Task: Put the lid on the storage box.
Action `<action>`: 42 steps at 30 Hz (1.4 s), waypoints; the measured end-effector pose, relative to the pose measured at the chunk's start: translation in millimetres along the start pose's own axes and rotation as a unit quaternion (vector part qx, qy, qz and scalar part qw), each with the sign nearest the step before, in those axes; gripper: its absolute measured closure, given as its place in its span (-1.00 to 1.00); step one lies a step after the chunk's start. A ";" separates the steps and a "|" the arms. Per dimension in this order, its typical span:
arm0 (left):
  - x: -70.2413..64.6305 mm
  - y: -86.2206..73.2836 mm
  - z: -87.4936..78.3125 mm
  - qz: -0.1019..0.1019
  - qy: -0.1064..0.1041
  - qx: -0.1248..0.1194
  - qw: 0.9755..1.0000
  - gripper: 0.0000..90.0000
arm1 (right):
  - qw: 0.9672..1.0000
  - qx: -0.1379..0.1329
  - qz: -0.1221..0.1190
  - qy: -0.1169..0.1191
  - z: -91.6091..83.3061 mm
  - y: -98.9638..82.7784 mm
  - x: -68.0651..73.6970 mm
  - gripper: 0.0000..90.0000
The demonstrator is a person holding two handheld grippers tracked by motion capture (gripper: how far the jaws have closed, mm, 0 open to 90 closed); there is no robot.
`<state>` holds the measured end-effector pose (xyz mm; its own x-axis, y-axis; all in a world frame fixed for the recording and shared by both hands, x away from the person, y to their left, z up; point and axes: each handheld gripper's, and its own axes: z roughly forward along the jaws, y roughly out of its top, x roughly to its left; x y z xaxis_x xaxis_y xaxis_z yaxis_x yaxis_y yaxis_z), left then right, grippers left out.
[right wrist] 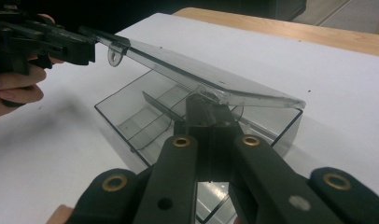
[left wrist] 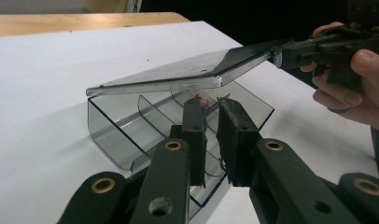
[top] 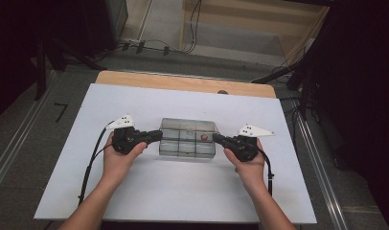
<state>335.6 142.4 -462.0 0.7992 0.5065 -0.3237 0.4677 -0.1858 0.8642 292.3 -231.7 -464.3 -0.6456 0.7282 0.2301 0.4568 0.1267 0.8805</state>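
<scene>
A clear plastic compartment box [top: 188, 120] sits mid-table on the white sheet. Its lid [left wrist: 178, 72] is hinged at the far side and raised at the front, tilted over the open tray [right wrist: 131, 121]. A small red item [top: 203, 137] lies in a right-hand compartment, also seen under the lid [left wrist: 199, 97]. My left gripper [left wrist: 212, 105] is at the box's left end, its jaws closed to a narrow slit at the lid's front-left corner [right wrist: 96, 42]. My right gripper [right wrist: 211, 106] is shut on the lid's front-right corner [left wrist: 277, 53].
The white sheet [top: 183, 191] covers most of a wooden table whose bare edge [top: 183, 82] runs along the far side. A cable [top: 89, 167] trails from each gripper toward the near edge. Floor cables and dark stands surround the table.
</scene>
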 end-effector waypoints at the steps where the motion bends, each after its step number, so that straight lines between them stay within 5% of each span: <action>1: 0.0 -0.7 0.2 -0.003 0.001 -0.001 1.000 0.79 | 1.000 0.000 0.000 0.001 -0.1 -0.9 0.1 0.95; 15: 0.1 -11.6 1.1 -0.014 0.000 0.000 1.000 0.95 | 1.000 0.002 0.001 0.004 0.5 -13.8 2.3 0.95; 42: -3.4 -25.5 0.4 -0.018 -0.010 0.011 1.000 0.97 | 1.000 0.009 0.009 0.000 -8.7 -33.6 1.4 0.95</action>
<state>321.1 145.0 -483.0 0.7893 0.4962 -0.3616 0.5035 -0.1861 0.8437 270.7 -240.8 -490.0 -0.6379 0.7300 0.2454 0.4787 0.1262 0.8689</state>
